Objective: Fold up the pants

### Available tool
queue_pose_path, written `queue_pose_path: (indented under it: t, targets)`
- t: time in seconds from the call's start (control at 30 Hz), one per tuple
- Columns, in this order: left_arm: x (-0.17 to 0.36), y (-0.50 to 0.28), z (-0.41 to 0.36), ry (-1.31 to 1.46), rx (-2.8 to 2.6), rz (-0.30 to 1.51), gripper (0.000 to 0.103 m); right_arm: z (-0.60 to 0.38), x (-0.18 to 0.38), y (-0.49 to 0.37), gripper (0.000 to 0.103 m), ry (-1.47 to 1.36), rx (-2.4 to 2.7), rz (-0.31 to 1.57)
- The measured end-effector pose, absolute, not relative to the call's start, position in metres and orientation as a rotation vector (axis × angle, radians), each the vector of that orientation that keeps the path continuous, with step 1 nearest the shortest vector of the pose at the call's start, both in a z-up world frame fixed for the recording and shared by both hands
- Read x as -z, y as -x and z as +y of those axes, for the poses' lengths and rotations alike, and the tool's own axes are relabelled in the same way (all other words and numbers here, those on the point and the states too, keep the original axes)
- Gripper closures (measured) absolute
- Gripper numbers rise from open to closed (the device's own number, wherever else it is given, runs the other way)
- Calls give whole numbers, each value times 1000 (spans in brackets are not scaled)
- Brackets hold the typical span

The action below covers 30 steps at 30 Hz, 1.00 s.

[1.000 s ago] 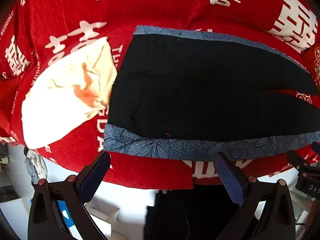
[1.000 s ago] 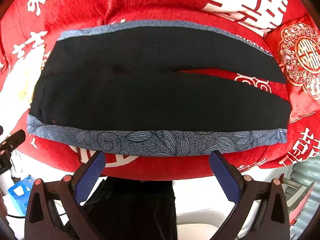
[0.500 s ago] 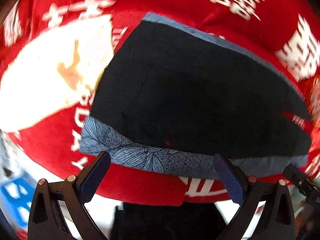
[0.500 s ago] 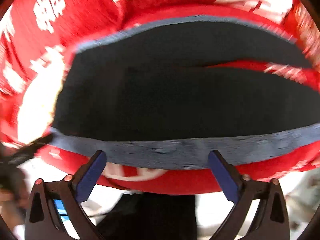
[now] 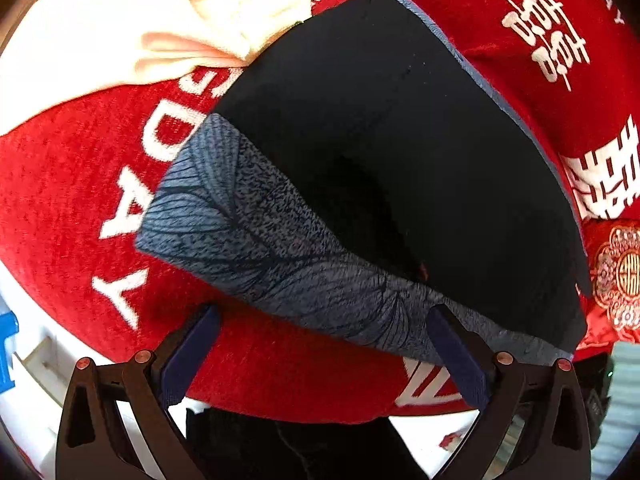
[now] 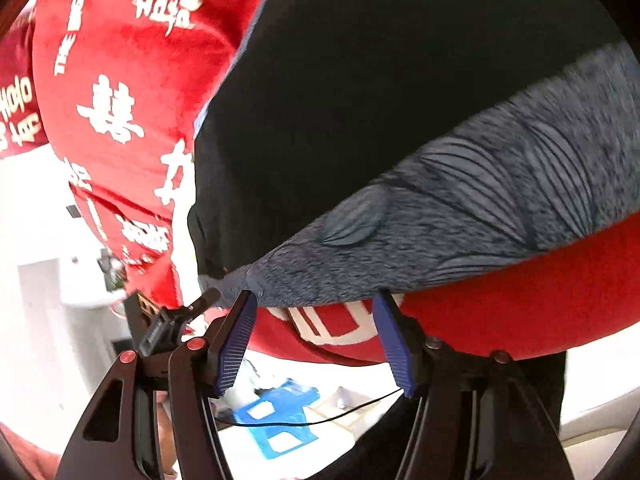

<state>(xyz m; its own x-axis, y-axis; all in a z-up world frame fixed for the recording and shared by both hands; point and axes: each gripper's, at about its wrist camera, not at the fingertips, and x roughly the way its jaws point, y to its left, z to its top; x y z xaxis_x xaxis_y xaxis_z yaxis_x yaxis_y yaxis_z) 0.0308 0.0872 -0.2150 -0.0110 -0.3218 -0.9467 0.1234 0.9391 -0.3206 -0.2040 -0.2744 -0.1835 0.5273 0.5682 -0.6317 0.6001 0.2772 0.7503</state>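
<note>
Black pants (image 5: 400, 128) with a grey-blue leaf-print side band (image 5: 256, 232) lie flat on a red blanket (image 5: 80, 184). My left gripper (image 5: 320, 356) is open, its fingers straddling the near band edge close to the waist corner. In the right wrist view the pants (image 6: 360, 100) and band (image 6: 460, 220) fill the upper right. My right gripper (image 6: 316, 340) is open, fingers just below the band's near edge, holding nothing.
A cream cloth (image 5: 160, 20) lies on the blanket beyond the pants' waist end. The blanket's front edge hangs over the bed. Below it are a blue plastic stool (image 6: 280, 416), a thin black cable (image 6: 320, 420) and white floor. The other gripper (image 6: 168, 320) shows at left.
Both grippers have moved in close to the near band edge of the pants and swung left toward the waist end. The right gripper's jaws are narrower than before. The pants have not moved.
</note>
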Motion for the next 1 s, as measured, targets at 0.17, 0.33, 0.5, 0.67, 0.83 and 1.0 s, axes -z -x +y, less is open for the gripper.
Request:
queue_pose_path:
  t: [0.17,0.33,0.5,0.67,0.83,1.0]
  targets:
    - [213,-44,75,179,398,1517,0,-283,198,209,38,-1487,-18,1008]
    - [216,-50,63,160,416,1532,0,-281,199,217,38,-1527,-40,942]
    - [217,-52,58,157,410,1542,0,-275,212,240,38,-1598,20,923]
    - [214,-50,70,187,397,1532,0,-281,212,227,37,-1612,-18,803]
    - [211,-55,73,200,364,1531,26,-281,222,225,48,-1705,-21,756]
    - [205,-62,86,251,390,1552,80,-276,226,235,96,-1776,83,823]
